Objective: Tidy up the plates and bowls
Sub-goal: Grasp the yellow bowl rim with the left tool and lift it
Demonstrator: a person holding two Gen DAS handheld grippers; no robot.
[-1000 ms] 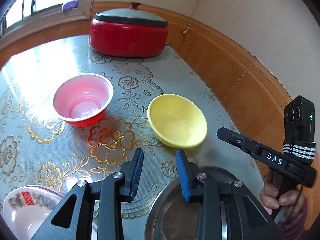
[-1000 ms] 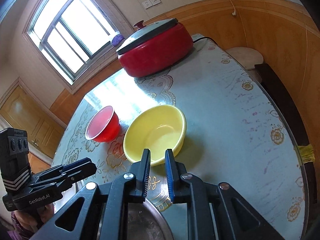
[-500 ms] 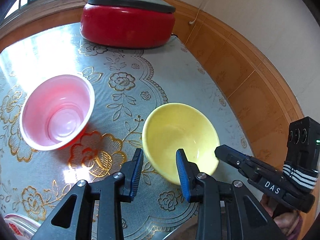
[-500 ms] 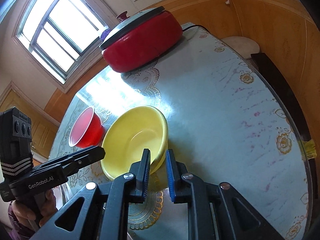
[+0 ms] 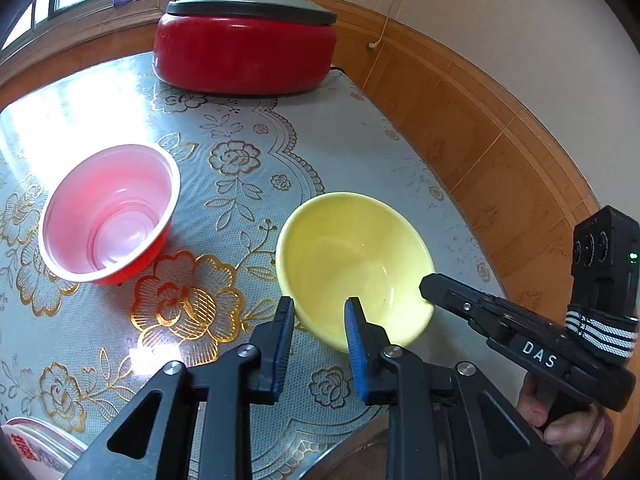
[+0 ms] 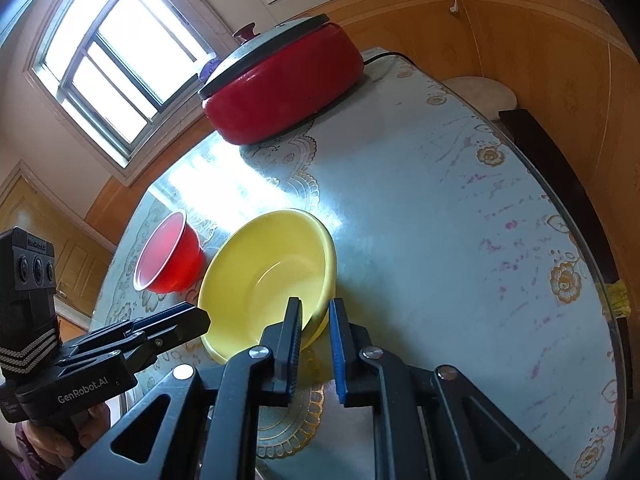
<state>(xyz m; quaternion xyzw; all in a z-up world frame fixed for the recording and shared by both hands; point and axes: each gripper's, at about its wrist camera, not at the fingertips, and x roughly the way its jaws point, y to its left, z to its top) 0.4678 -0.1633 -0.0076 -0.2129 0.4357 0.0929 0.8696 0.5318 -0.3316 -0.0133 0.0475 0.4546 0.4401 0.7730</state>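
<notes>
Wood-panelled walls and a window back a round worktop [image 5: 360,128] under a glossy floral cover. Landmark: yellow bowl [image 5: 352,264], upright near the worktop's wall-side edge. Beyond it, at the far edge, sits a red lidded cooker [image 5: 244,52]; to its window side, well apart, a red bowl [image 5: 108,216] with a pale inside; nearer than the yellow bowl, a metal plate's rim [image 5: 344,452] and a printed dish [image 5: 36,448] just show. Left claw [image 5: 320,316] straddles the yellow bowl's near rim, jaws closing, rim between them but pads not visibly pressing yet. Right claw [image 6: 316,322] is clenched nearly fully at the rim on its own side; whether the lip is pinched between the pads cannot be told. Judgement: bowl looks like light, stiff plastic or melamine, smooth and slippery; best hold is a firm pinch across the rim lip.
</notes>
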